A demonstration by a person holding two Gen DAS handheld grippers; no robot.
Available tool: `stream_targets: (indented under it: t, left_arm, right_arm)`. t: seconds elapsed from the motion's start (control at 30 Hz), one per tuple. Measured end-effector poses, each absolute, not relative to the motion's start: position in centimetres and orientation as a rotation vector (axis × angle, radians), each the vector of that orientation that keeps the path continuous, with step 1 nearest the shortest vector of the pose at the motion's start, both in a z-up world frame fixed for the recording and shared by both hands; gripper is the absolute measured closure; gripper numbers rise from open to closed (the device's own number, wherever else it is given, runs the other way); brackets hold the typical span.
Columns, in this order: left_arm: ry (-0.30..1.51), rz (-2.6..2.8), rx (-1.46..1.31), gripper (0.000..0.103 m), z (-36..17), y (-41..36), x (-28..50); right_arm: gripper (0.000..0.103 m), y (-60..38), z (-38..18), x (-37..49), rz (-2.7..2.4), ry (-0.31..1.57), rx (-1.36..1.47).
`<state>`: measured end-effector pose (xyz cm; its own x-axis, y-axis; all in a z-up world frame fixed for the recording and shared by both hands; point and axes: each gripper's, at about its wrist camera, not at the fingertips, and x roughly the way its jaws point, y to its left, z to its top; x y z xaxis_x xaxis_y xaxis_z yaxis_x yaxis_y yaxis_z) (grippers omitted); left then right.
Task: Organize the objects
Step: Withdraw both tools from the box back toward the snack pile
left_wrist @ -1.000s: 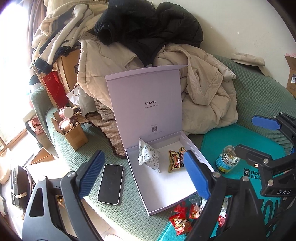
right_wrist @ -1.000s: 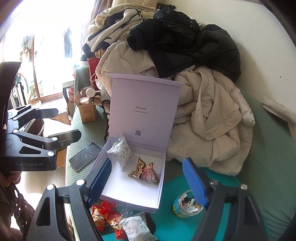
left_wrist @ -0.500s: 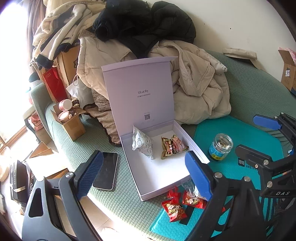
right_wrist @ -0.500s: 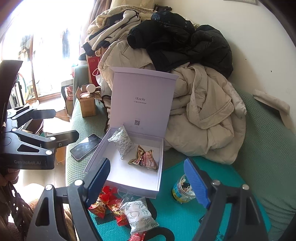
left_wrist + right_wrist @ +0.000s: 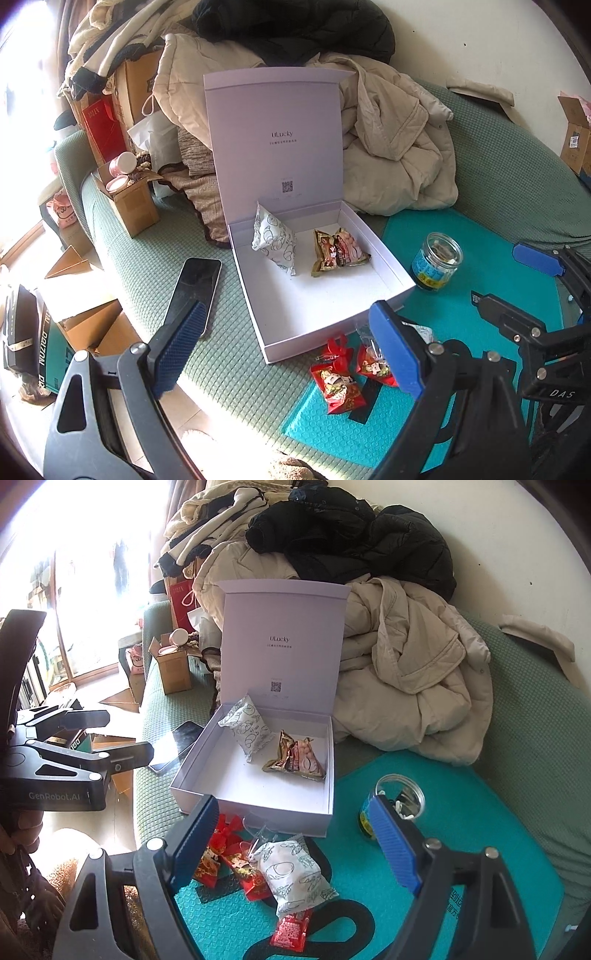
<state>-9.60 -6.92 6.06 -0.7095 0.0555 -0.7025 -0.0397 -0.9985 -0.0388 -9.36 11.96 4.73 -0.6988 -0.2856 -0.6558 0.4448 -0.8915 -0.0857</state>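
Observation:
An open lilac gift box (image 5: 317, 295) (image 5: 258, 786) stands on the green sofa with its lid upright. Inside lie a white patterned packet (image 5: 275, 240) (image 5: 245, 729) and a gold-and-pink packet (image 5: 338, 251) (image 5: 297, 762). In front of it, on the teal mat (image 5: 480, 236) (image 5: 461, 812), lie red candy packets (image 5: 338, 384) (image 5: 221, 853), a second white packet (image 5: 291, 875) and a small red sachet (image 5: 291, 928). A glass jar (image 5: 436, 262) (image 5: 402, 801) stands right of the box. My left gripper (image 5: 286, 347) hovers open over the box's front edge. My right gripper (image 5: 295, 840) hovers open above the loose packets, holding nothing.
A dark phone (image 5: 194, 291) (image 5: 184, 734) lies on the sofa left of the box. A heap of coats (image 5: 391, 147) fills the sofa behind it. A small cardboard box with pink jars (image 5: 129, 199) sits at the far left, with more cartons (image 5: 92, 328) on the floor.
Both grippers have sunk and drawn back toward the mat's front, so the box sits higher in view and the loose packets now show fully. Both stay open.

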Motion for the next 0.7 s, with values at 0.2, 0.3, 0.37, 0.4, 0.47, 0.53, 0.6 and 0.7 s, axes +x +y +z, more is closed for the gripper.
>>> stream_targets:
  t: [0.2,0.3,0.37,0.4,0.47,0.53,0.6,0.7]
  left_arm:
    - [-0.012,2.813,-1.213,0.013,4.1,-6.5,-9.1]
    - [-0.004,2.803,-1.228,0.013,3.1,-6.3,-8.8]
    - [-0.013,2.793,-1.25,0.013,2.4,-6.4,-8.9]
    - [-0.018,2.788,-1.261,0.013,2.0,-6.4,-8.9]
    - [-0.023,2.771,-1.285,0.013,1.2,-6.3,-9.0]
    - [-0.028,2.744,-1.312,0.013,0.2,-6.1,-9.1]
    - [-0.024,2.726,-1.33,0.013,-0.7,-5.8,-9.1]
    - [-0.003,2.704,-1.355,0.013,-1.9,-5.3,-9.2]
  right_arm:
    - [0.019,11.7,2.8,-9.2,-2.536,0.333,0.963]
    - [0.019,11.7,1.8,-9.0,-2.536,0.337,0.976]
    - [0.019,11.8,1.1,-8.9,-2.534,0.327,0.993]
    - [0.019,12.0,0.7,-8.9,-2.533,0.317,1.004]
    - [0.019,12.3,-0.1,-9.0,-2.529,0.297,1.032]
    - [0.019,12.5,-1.0,-9.0,-2.53,0.288,1.057]
    - [0.019,12.8,-1.9,-8.9,-2.532,0.287,1.084]
    - [0.019,13.2,-3.2,-9.0,-2.529,0.279,1.129]
